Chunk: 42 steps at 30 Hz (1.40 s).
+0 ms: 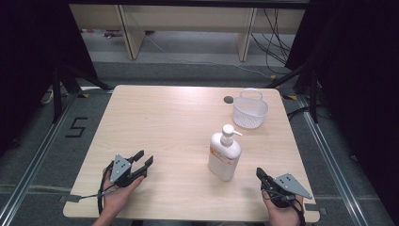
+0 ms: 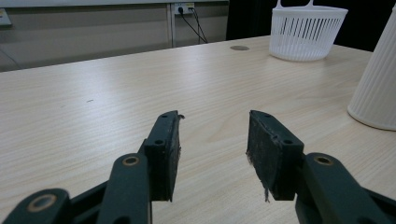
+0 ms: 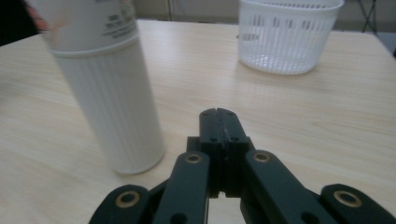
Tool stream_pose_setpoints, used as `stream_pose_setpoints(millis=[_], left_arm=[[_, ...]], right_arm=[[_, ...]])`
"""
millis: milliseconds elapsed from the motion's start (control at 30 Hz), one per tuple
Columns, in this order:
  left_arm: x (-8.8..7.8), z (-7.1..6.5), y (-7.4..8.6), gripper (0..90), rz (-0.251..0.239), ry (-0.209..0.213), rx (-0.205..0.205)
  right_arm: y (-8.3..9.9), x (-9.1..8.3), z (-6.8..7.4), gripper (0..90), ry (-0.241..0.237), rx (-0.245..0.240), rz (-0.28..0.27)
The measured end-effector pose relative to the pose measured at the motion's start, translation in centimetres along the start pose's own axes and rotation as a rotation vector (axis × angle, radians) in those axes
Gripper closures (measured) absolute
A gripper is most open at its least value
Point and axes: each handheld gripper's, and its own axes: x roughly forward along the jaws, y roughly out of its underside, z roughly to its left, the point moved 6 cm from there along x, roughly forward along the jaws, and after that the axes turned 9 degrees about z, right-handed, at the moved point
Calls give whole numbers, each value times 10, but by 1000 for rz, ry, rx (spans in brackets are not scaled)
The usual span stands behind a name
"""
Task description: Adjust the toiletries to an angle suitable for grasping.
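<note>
Under your grippers the table [image 1: 160,127] was pale wood-grain laminate with a smooth, faintly shiny face. Just ahead-left of your right gripper [image 3: 218,114], whose matt black plastic jaws showed brass-coloured pins, stood a white plastic pump bottle [image 3: 116,107], ribbed and satiny. Beyond it, the white basket [image 3: 285,37] was slotted, slightly glossy plastic.

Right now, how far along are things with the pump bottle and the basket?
Nothing looks done yet: the pump bottle stands upright on the table, apart from the white basket, which looks empty. Nothing is in hand: the left gripper is open over bare wood, and the right gripper is shut on nothing beside the bottle. Any grasp or move of the bottle is still ahead.
</note>
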Motion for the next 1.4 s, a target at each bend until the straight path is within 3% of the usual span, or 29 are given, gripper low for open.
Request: stream_pose_setpoints(millis=[67, 100, 133, 167, 233, 300, 367, 433, 567, 600, 767, 967, 1067, 1200, 1233, 1300, 1333, 1400], left_arm=[[-1, 1, 1, 536, 14, -8, -7], [-1, 1, 1, 538, 15, -9, -10], [-1, 1, 1, 541, 15, -11, -11], [-1, 1, 1, 541, 14, -10, -11], [-1, 1, 1, 542, 13, -11, -8], [0, 1, 0, 543, 1, -4, -10], [0, 1, 0, 544, 0, -5, -9], [0, 0, 0, 544, 3, -6, -6], [1, 0, 0, 544, 3, -5, -8], [-1, 0, 1, 544, 19, -12, -7], [-1, 0, 1, 544, 17, -11, 0], [-1, 0, 1, 544, 15, -8, 3], [-1, 0, 1, 544, 16, -8, 3], [-1, 0, 1, 544, 18, -9, 1], [-1, 0, 1, 544, 19, -9, 2], [-1, 0, 1, 544, 19, -10, 2], [-1, 0, 1, 544, 21, -10, 3], [-1, 0, 1, 543, 20, -10, 3]], right_arm=[[0, -3, 5, 900, -15, -2, 14], [-1, -3, 9, 900, -25, -18, -4], [-1, -8, 20, 900, -57, 24, 20], [-1, -8, 20, 900, -57, 24, 20], [-5, -10, 22, 900, -62, -41, -3], [-9, -13, 34, 900, -96, -43, 0], [-10, -13, 38, 900, -98, -49, -2], [-16, -12, 51, 900, -146, -60, -15], [-19, -13, 64, 900, -176, -67, -1], [-23, -10, 71, 900, -198, -94, -21], [-29, -1, 86, 900, -219, -116, -29], [-39, 10, 93, 900, -202, -130, -31], [-41, 15, 97, 900, -211, -103, -17], [-42, 18, 95, 900, -187, -101, -15], [-42, 19, 97, 900, -199, -75, -21], [-44, 20, 94, 900, -187, -78, -20], [-46, 20, 91, 900, -159, -93, -31], [-47, 20, 91, 900, -165, -96, -30]])
